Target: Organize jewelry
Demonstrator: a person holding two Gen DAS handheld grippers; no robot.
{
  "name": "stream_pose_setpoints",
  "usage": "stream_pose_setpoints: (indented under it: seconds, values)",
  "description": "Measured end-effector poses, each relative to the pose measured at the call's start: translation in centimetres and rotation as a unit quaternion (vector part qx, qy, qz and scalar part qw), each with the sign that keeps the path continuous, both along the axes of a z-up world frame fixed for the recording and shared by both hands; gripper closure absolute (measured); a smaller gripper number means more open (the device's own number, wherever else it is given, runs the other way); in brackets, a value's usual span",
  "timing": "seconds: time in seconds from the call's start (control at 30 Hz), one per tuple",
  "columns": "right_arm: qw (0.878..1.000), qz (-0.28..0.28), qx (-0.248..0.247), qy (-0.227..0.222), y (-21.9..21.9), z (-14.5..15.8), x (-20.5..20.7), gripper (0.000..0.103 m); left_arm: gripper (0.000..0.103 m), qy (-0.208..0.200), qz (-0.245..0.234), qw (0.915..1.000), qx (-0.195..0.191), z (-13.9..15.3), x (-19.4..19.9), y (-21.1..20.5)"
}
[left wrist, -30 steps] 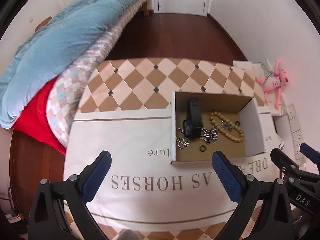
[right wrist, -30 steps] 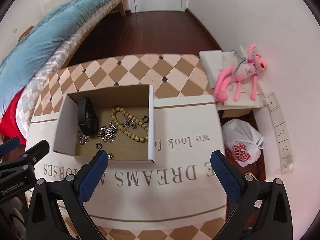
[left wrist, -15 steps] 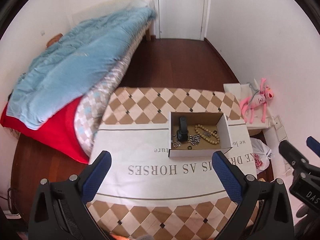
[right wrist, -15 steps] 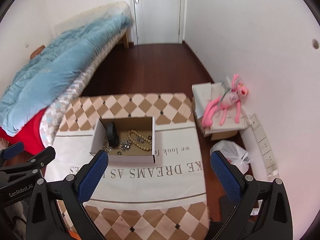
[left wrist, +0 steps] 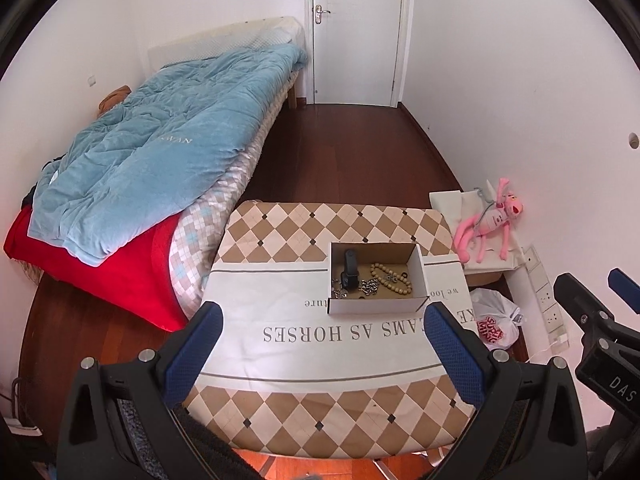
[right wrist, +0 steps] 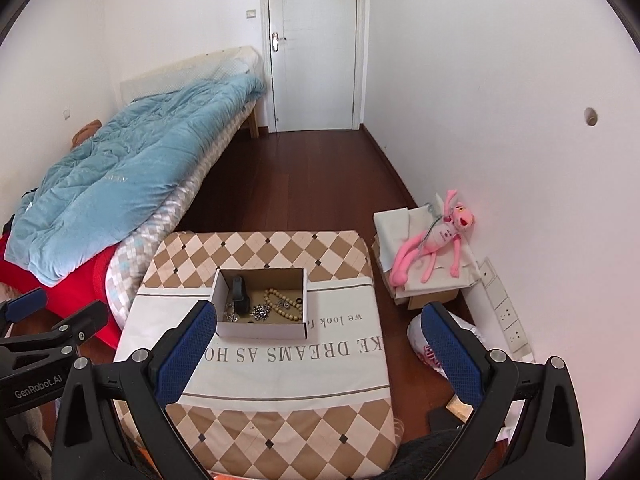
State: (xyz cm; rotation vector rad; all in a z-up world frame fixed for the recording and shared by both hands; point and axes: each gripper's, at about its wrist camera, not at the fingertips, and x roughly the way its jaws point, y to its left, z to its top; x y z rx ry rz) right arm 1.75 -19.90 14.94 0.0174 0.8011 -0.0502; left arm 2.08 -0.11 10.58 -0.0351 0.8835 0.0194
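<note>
A wide-angle view looks down past the right claw (right wrist: 316, 346), whose two blue-padded fingers (right wrist: 184, 352) stand wide apart, holding nothing. Beyond them a small tabletop (right wrist: 256, 412) wears a diamond-patterned cover and a printed cloth (right wrist: 280, 372). On the cloth sits an open cardboard box (right wrist: 262, 330) containing a wooden bead bracelet (right wrist: 282, 304), tangled silver chains (right wrist: 261, 312) and a dark band (right wrist: 240, 294). The left claw (right wrist: 44, 320) shows at the left edge.

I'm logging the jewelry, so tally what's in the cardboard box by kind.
Wooden bead strand: 1
Black band: 1
Silver chain clusters: 2, as far as I can tell
Small dark rings: at least 1
Total: about 5; the small pieces are hard to separate.
</note>
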Motion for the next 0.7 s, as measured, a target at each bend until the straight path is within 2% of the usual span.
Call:
stream_pose_setpoints:
  seconds: [0.33,0.7]
  values:
    - [1.0,-0.002,0.005,0.024,-0.3,0.2,-0.4,0.0,0.0,0.043,0.0,0.9991,-0.007,-0.7,0.1,-0.5]
    - [0.998,-0.007,0.002,0.055,-0.5,-1.5,4.1,0.0,0.0,0.06,0.018,0.998,-0.001,-1.8,4.0,-0.4]
